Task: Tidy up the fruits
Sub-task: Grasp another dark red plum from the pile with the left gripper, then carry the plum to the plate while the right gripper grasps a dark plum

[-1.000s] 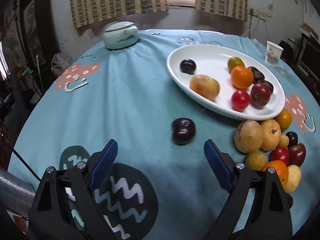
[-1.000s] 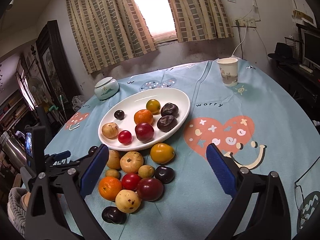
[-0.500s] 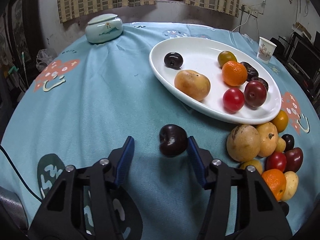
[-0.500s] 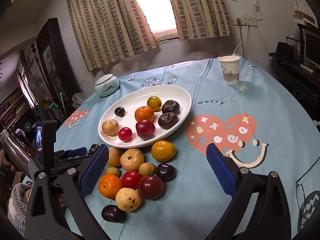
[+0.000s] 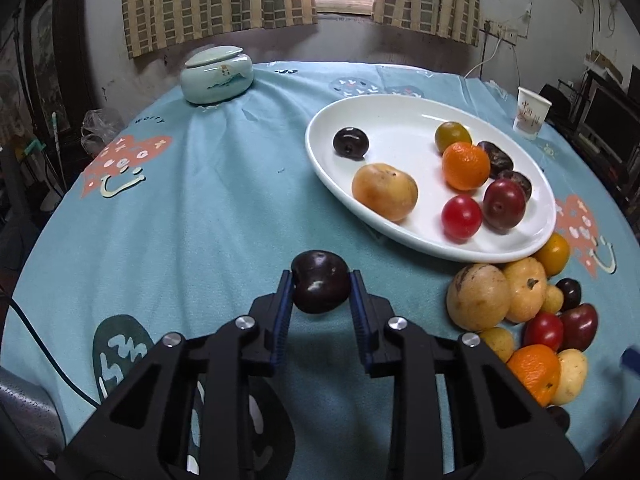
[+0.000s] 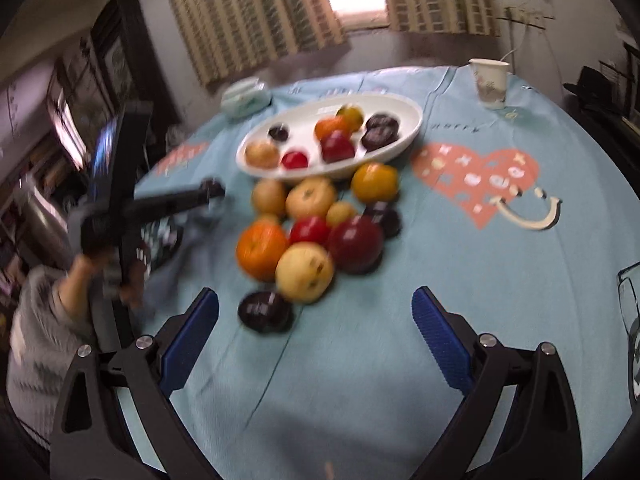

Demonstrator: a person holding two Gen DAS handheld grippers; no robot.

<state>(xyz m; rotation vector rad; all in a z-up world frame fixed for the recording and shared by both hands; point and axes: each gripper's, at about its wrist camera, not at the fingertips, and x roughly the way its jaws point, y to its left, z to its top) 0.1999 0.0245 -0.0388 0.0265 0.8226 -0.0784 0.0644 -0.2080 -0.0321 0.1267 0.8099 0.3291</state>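
The left gripper is clamped on a dark plum; its blue pads press the fruit from both sides, just above the blue tablecloth. The white plate lies at about two o'clock from that plum and carries a small dark plum, a tan fruit, an orange, a cherry tomato, a red plum and some darker fruit. A heap of loose fruit sits at four o'clock from the held plum, touching the plate's near rim. A lidded ceramic jar stands at eleven o'clock, a paper cup at two o'clock beyond the plate.

The right wrist view is blurred. The right gripper has its jaws wide apart, having just narrowed slightly, with nothing between them. Another dark plum lies at eleven o'clock from it, at the near edge of the heap. A person's hand holds the left gripper's handle at nine o'clock.
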